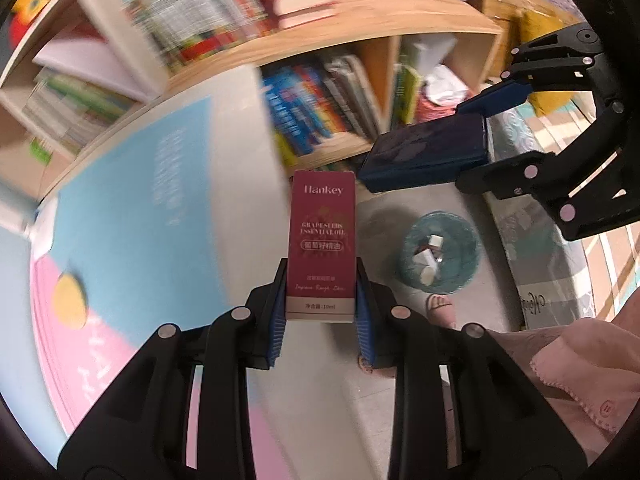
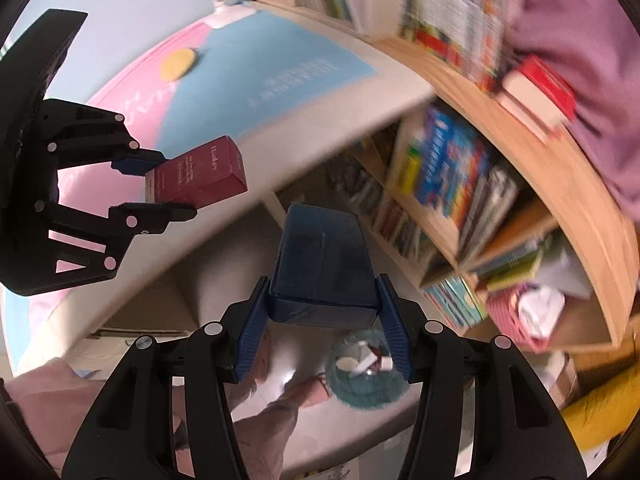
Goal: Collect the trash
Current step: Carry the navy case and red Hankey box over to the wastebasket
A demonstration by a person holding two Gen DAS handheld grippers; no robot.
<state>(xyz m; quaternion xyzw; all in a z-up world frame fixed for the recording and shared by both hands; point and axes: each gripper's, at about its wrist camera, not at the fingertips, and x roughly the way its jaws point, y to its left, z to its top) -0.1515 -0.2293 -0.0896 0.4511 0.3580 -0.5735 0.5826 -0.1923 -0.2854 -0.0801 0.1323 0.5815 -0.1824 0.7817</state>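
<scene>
Left hand-held gripper (image 1: 322, 280) pinching red carton (image 1: 322, 240), long axis forward; right hand-held gripper (image 2: 324, 304) clamping dark blue box (image 2: 322, 268) — bin (image 2: 366, 372) lower centre, nearer right.

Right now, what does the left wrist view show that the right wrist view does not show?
Only the left wrist view shows the printed front of the red box clearly, with the left gripper shut on it. Only the right wrist view shows the top of the dark blue box close up, held in the right gripper. Both show both boxes, the bookshelf and the teal trash bin below.
</scene>
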